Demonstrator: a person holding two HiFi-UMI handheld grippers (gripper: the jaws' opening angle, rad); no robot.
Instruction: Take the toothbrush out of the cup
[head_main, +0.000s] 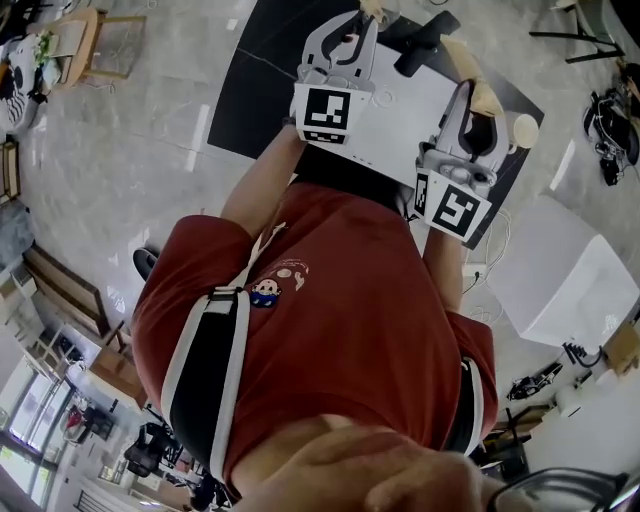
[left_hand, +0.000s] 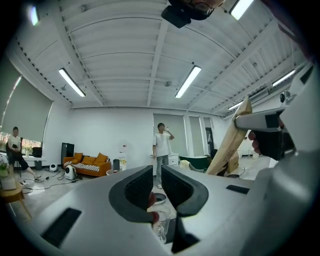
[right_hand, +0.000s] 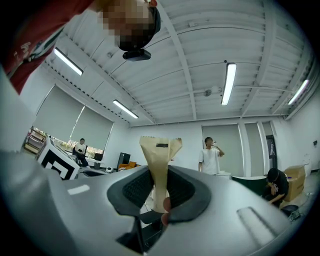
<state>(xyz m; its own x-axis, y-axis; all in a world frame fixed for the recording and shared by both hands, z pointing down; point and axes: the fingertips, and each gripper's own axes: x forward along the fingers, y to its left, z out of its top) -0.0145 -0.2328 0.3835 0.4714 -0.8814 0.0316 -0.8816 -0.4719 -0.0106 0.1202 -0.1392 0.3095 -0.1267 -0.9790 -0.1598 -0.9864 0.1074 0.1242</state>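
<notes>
Left gripper: jaws a narrow slit apart, pads pressing on nothing, room visible straight through the gap. Clear glass cup sits just below and beyond its tips, only partly in view. Right gripper: clamped on a tan sleeve, a flat paper-like piece that flares wide above the jaws, with a small dark rectangle near its top edge. Toothbrush not discernible; can't tell whether it's inside that sleeve. Both grippers are held out over a white surface with a dark mat beneath. Background: a person standing, an orange sofa.
</notes>
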